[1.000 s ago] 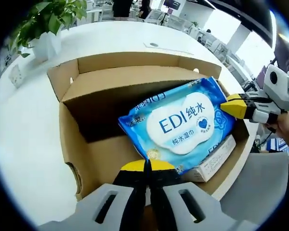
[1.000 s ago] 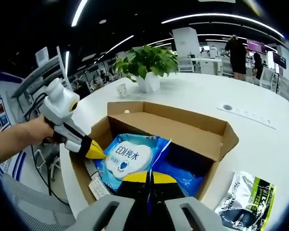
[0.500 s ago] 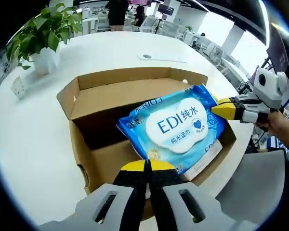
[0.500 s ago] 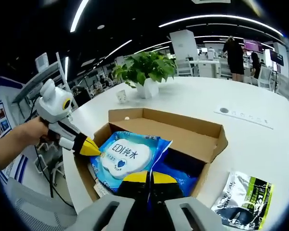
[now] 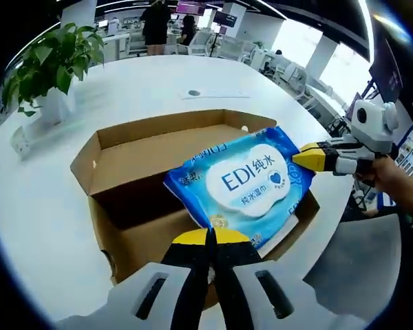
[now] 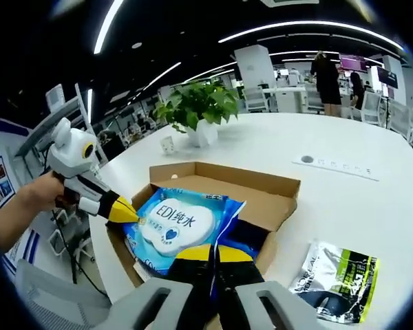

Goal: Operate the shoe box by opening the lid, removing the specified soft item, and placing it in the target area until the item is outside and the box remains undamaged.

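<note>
A blue wet-wipe pack with a white label hangs above the open cardboard shoe box, held at two opposite edges. My left gripper is shut on its near edge. My right gripper comes in from the right and is shut on the far corner. In the right gripper view the same pack sits over the box, with my right gripper shut on its edge and my left gripper pinching the left corner, a hand behind it.
The box stands near the edge of a round white table. A black, green and white pouch lies on the table right of the box. A potted plant and a flush socket strip sit farther back. People stand in the distance.
Both grippers have raised the pack higher over the box, which now looks smaller and lower in both views. Both grips on the pack have held.
</note>
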### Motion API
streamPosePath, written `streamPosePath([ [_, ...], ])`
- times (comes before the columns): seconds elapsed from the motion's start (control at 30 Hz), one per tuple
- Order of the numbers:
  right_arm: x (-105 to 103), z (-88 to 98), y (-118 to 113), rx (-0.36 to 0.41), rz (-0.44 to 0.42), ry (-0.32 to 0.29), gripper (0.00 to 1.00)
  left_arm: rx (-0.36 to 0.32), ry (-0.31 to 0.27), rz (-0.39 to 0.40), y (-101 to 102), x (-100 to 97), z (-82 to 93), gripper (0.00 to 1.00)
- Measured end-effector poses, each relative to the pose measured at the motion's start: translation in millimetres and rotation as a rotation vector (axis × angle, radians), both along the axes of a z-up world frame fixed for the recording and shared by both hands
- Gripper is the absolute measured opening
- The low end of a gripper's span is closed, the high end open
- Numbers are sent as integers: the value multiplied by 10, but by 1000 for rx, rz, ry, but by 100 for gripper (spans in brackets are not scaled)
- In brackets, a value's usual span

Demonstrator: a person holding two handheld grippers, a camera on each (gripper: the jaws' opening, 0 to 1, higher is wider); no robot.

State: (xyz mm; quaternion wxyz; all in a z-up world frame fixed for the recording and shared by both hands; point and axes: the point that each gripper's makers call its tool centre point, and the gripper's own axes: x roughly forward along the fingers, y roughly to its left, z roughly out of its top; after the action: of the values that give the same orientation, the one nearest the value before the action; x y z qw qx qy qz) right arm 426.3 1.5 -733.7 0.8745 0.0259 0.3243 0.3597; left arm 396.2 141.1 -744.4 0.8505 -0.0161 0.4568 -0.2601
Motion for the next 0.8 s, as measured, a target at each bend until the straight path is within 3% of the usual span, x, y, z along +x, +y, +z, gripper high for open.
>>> streamPosePath([
  [0.8, 80, 138, -723, -37, -97, -3, 0, -59, -45, -85, -680, 151, 244, 0],
])
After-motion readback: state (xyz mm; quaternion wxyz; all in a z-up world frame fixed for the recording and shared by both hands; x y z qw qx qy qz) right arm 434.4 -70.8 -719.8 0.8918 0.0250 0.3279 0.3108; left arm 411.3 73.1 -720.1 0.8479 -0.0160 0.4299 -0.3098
